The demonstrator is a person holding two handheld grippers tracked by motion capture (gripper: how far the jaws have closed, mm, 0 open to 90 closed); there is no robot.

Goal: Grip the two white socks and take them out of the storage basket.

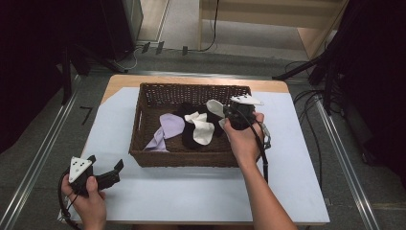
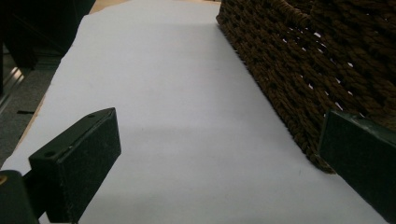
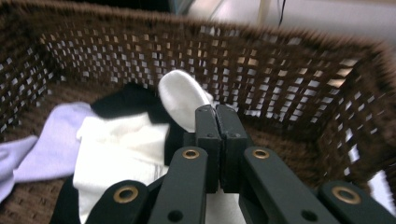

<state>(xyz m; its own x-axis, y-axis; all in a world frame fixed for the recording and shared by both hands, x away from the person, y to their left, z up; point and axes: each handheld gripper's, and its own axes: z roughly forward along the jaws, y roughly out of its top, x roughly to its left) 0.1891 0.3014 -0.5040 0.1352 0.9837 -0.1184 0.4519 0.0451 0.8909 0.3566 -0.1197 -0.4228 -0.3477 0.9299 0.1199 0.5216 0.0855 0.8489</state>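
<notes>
Brown wicker basket (image 1: 143, 125) at centre of table, on pale sheet (image 1: 201, 187). Inside: lilac sock (image 1: 165, 130) at left, black socks (image 1: 191, 139) in middle, white socks (image 1: 203, 130) lying on the black ones. Right gripper (image 1: 229, 115) held in right hand (image 1: 245, 139) over right part of basket, tips down among the white and black socks. In right gripper view, jaws pressed together, pads meeting flat; white sock toe (image 3: 180, 98) just beyond the tips, touching or nearly so; cannot tell if any fabric is pinched. Left gripper (image 1: 106, 168) in left hand (image 1: 88, 201) at near left of sheet, apart from basket, jaws spread wide with nothing between. Basket wall (image 2: 317, 70) at right in left gripper view.
</notes>
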